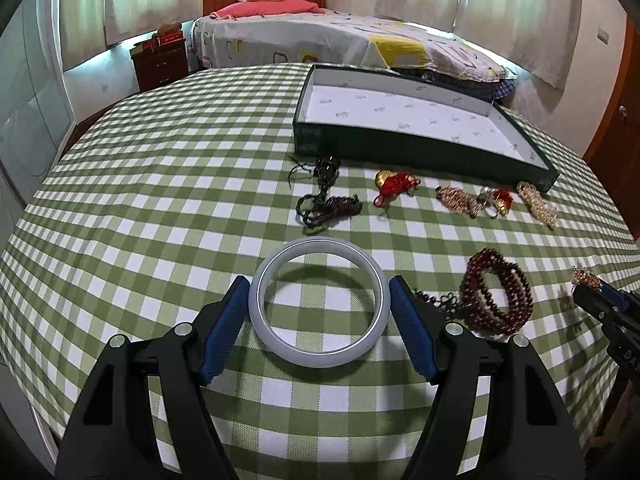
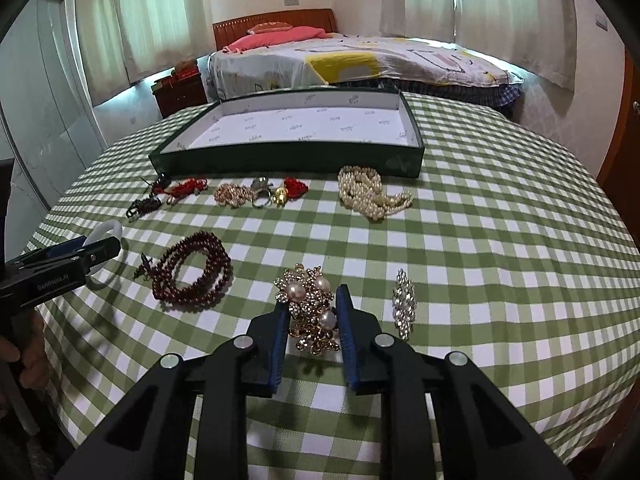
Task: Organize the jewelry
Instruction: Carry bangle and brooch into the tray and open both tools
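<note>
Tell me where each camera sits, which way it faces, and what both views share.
Left wrist: rides the left claw, looking down-forward at the white bangle held between its pads; the right claw's tip shows at right.
Right wrist: rides the right claw, closed on the pearl brooch; the left claw and a hand show at left.
Shared: green box, red bead bracelet, checked tablecloth, bed.
</note>
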Tool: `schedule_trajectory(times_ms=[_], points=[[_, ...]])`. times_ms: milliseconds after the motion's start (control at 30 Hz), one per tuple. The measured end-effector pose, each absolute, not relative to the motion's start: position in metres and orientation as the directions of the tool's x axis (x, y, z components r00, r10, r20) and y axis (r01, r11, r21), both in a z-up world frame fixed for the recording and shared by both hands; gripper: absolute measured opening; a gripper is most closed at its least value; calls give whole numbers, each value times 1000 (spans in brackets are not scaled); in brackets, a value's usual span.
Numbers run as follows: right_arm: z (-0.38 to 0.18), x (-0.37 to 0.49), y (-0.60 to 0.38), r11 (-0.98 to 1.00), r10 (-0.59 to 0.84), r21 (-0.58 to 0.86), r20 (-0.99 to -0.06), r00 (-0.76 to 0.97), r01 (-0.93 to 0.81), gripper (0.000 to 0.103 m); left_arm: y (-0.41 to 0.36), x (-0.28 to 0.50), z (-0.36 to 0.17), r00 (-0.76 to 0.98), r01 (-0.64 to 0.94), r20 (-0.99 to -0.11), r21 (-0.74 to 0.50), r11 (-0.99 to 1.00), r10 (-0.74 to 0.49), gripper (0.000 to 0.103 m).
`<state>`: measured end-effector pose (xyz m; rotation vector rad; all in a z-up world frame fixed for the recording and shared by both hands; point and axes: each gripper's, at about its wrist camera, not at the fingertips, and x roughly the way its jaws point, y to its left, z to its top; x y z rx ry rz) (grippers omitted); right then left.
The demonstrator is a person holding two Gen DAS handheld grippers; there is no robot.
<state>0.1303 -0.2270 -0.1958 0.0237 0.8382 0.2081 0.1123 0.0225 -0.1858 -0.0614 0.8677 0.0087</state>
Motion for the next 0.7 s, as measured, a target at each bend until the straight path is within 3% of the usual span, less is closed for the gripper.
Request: schedule_trajectory(times_ms=[367,700], points=[[-147,156,-236,979,203,112,-651,732,-172,24,11,130,-139,723,-2,-690,-54,999,-36,69],[-114,226,-242,979,205,109,-580,788,-174,24,-18,197,-104,792,56,-606,-37,998,-67,69]])
